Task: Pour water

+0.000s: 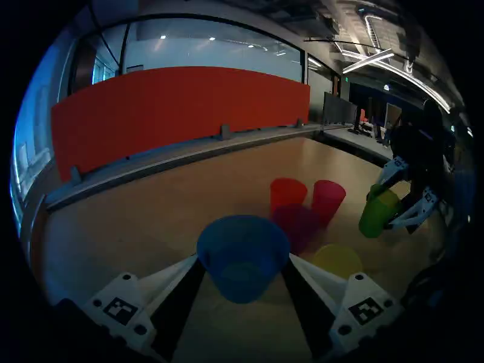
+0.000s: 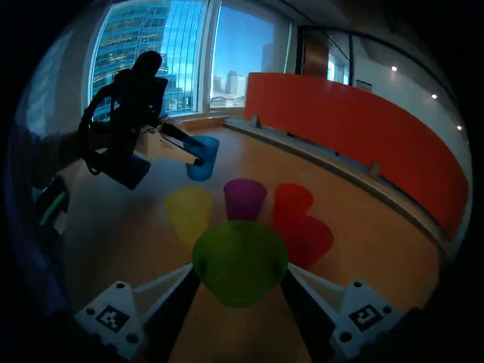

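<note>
Two cups gripped over the tabletop (image 1: pixel 181 199).
The left gripper (image 1: pixel 243 261) clasps a blue cup (image 1: pixel 243 251) in its fingers (image 1: pixel 166 283), the right gripper (image 2: pixel 241 269) a green cup (image 2: pixel 239 257).

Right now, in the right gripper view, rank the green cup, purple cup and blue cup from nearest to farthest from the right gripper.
1. The green cup, held between the fingers of the right gripper.
2. The purple cup, just beyond, centre.
3. The blue cup, farthest, upper left.
</note>
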The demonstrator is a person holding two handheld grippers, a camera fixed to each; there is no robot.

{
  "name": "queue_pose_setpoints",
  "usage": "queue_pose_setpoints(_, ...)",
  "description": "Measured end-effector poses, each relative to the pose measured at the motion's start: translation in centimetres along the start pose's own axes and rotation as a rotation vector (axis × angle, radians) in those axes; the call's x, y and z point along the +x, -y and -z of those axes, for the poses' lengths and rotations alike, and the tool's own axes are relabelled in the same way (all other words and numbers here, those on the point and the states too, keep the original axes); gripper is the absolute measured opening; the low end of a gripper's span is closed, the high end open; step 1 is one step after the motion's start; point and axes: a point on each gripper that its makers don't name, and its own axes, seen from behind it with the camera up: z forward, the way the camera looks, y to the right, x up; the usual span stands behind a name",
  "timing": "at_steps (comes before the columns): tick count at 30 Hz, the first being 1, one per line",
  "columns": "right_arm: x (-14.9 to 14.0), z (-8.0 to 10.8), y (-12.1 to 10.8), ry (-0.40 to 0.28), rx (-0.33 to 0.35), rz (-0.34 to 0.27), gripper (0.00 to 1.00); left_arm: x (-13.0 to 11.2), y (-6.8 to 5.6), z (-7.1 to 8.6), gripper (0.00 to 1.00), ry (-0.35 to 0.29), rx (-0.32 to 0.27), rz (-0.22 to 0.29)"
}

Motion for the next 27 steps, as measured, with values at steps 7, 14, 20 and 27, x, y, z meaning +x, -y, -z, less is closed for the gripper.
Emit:
queue_pose_setpoints(7, 1.8, 1.1, 0.6, -0.063, -0.005, -0.020, 0.89, 2.0, -0.7, 2.4, 0.85, -0.069, 0.013, 0.001)
queue_pose_setpoints(14, 3.2, 2.2, 1.1, -0.121, -0.009, -0.026, 0.90, 3.7, -1.5, 4.7, 0.84, -0.138, 0.022, 0.007)
queue_pose_setpoints(20, 4.4, 2.9, 1.5, -0.168, -0.011, -0.027, 0.89, 4.7, -2.4, 6.3, 0.84, -0.179, 0.028, 0.005)
queue_pose_setpoints(27, 5.2, 3.4, 1.7, -0.207, -0.016, -0.021, 0.89, 5.8, -3.6, 8.0, 0.84, -0.221, 0.025, 0.000)
